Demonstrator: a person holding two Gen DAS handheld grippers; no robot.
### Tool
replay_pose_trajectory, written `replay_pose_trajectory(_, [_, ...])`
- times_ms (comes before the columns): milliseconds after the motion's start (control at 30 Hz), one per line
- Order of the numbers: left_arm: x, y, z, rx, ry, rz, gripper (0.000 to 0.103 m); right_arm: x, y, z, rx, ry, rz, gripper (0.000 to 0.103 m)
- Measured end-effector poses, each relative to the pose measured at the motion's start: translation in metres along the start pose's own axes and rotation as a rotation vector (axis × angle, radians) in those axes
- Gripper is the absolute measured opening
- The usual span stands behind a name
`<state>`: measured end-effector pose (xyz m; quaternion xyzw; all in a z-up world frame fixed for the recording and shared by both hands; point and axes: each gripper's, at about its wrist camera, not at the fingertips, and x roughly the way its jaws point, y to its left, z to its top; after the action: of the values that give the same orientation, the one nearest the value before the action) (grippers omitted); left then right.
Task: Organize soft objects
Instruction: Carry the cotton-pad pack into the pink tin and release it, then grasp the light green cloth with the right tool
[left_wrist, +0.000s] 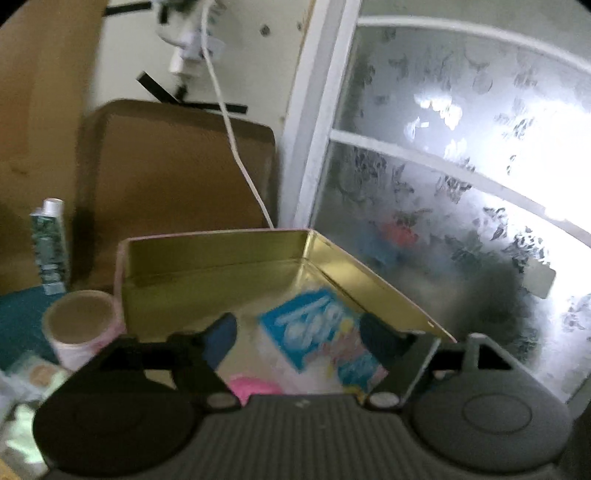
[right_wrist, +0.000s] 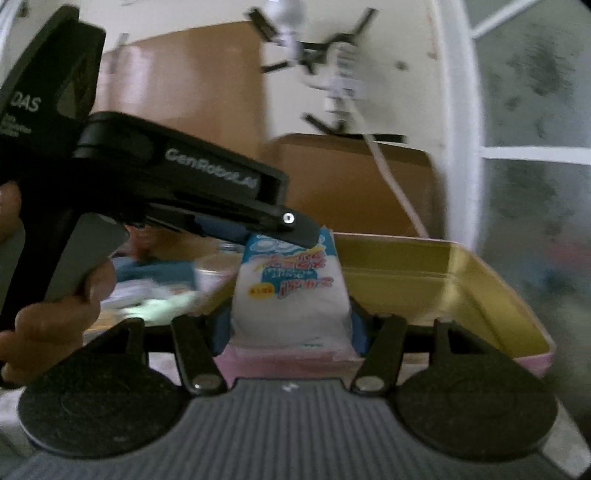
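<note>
Here my right gripper (right_wrist: 291, 325) has its jaws clamped on the sides of the tissue pack (right_wrist: 290, 295), upright at the tin's (right_wrist: 461, 280) near edge. My left gripper (left_wrist: 295, 332) hangs above, jaws wide, straddling the pack's top.

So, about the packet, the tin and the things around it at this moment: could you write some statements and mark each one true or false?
1. The right gripper has its jaws closed on the white and blue packet. True.
2. The tin is silver inside. False: it is gold inside.
3. The white cable lies coiled in the tin. False: it hangs down the wall behind the tin.
4. A round cup stands beside the tin. True.
</note>
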<state>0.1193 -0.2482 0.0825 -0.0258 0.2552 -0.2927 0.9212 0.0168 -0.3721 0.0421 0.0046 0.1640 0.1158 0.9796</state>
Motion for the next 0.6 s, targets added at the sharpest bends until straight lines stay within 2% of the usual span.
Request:
replay_pose_trajectory(100, [0.016,-0.009,-0.002,0.004,0.023,0.059,0.080,0.019,-0.020,-0.002,0.003,0.016,-0.127,0.071])
replay_pose_trajectory(133, [0.015,-0.007,-0.004,-0.011,0.022,0.059,0.080,0.023,-0.026,-0.002,0.005,0.025,-0.159,0.078])
replay_pose_trajectory(200, [0.004,-0.001,-0.009,-0.027,0.006,0.049,0.080,0.031,-0.037,-0.004,0.020,0.022,-0.221,0.085])
replay_pose_trajectory(233, [-0.004,0.003,-0.011,-0.027,-0.004,0.059,0.080,0.028,-0.041,-0.007,0.035,0.021,-0.234,0.087])
replay_pose_trajectory(400, [-0.075,0.042,-0.037,-0.064,-0.078,0.110,0.080,0.007,-0.041,-0.008,0.127,-0.037,-0.195,0.088])
replay_pose_trajectory(500, [-0.123,0.076,-0.062,-0.110,-0.111,0.208,0.080,-0.014,-0.024,-0.008,0.144,-0.113,-0.163,0.084])
replay_pose_trajectory(567, [-0.150,0.096,-0.079,-0.130,-0.123,0.298,0.080,-0.025,-0.009,-0.006,0.159,-0.142,-0.077,0.059])
replay_pose_trajectory(600, [-0.163,0.107,-0.090,-0.137,-0.124,0.352,0.080,-0.027,-0.001,-0.004,0.157,-0.145,-0.023,0.053])
